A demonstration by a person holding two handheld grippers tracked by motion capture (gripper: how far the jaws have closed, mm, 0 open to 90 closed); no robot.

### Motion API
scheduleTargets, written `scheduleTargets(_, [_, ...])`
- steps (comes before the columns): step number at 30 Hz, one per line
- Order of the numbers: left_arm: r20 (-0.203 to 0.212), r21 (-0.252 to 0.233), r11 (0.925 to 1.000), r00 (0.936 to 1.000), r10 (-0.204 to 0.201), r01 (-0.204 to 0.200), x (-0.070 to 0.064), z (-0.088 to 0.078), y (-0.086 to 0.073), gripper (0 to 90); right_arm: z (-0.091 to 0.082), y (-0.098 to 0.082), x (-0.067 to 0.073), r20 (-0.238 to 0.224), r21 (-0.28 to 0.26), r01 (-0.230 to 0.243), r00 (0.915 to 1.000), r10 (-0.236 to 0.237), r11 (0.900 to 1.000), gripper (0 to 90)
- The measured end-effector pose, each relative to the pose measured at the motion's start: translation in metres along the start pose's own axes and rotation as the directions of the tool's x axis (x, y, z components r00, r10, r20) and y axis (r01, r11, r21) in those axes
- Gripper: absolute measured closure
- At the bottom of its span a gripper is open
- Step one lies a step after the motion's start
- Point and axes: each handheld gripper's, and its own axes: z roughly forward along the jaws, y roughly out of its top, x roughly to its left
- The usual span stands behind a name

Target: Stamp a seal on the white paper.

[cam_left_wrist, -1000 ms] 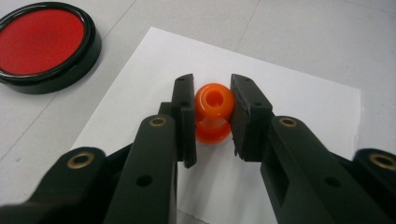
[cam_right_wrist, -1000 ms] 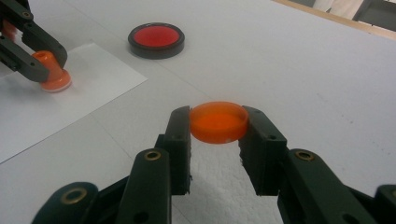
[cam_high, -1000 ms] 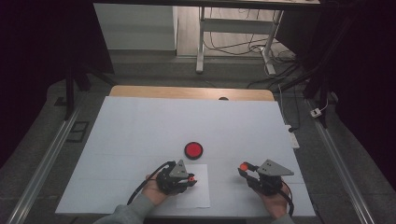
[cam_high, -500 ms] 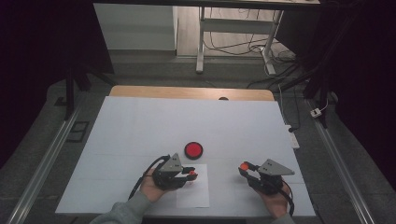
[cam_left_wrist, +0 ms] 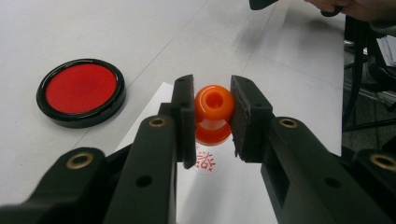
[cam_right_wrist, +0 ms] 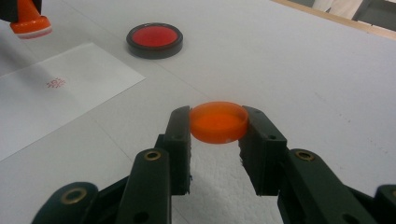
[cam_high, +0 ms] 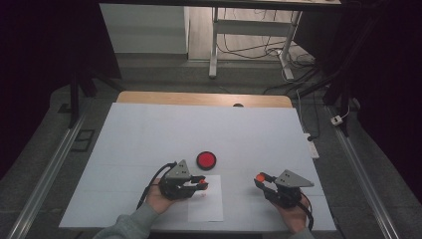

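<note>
The stamp (cam_left_wrist: 213, 113) is clenched between the jaws of the left hand-held gripper (cam_high: 200, 183), lifted just off the sheet of paper (cam_high: 206, 205) and hanging directly above the red print (cam_left_wrist: 207, 161) it has left there. Its long axis runs upright, the round knob with a small hole on top and the flared base facing down at the paper. It is glossy orange plastic with a pale rim under the base, as the right gripper view shows (cam_right_wrist: 29, 21). The orange cap (cam_right_wrist: 218, 121), a shallow round disc, is grasped edge to edge in the right hand-held gripper (cam_high: 261, 179), which hovers over the bare desk (cam_high: 149, 129), well apart from the paper and to the right of it. Relative to the paper, the ink pad (cam_high: 206, 160) lies just beyond the far edge, a black round dish with a red face, open. If capping comes next, the judgement is that the stamp's base and the cap must meet across the gap to the right of the paper; the left hand is nearer the ink pad.
</note>
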Motion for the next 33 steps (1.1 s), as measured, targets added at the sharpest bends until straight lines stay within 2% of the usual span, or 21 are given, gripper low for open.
scheduleTargets(9, [0.000, -0.022, 0.9998, 1.0000, 0.001, -0.001, 0.000, -0.006, 0.003, 72.0, 0.000, 0.000, 0.000, 0.000, 0.001, 0.001, 1.0000, -0.001, 1.000, 64.4])
scheduleTargets(23, [0.034, -0.092, 0.9952, 0.9989, -0.032, 0.035, 0.005, -0.031, 0.013, 72.0, 0.000, 0.000, 0.001, 0.001, 0.003, 0.000, 1.0000, 0.000, 1.000, 64.4])
scheduleTargets(33, [0.056, -0.118, 0.9913, 0.9971, -0.051, 0.057, 0.009, -0.043, 0.017, 71.9, 0.001, 0.000, 0.001, 0.001, 0.003, 0.001, 1.0000, -0.001, 1.000, 64.4])
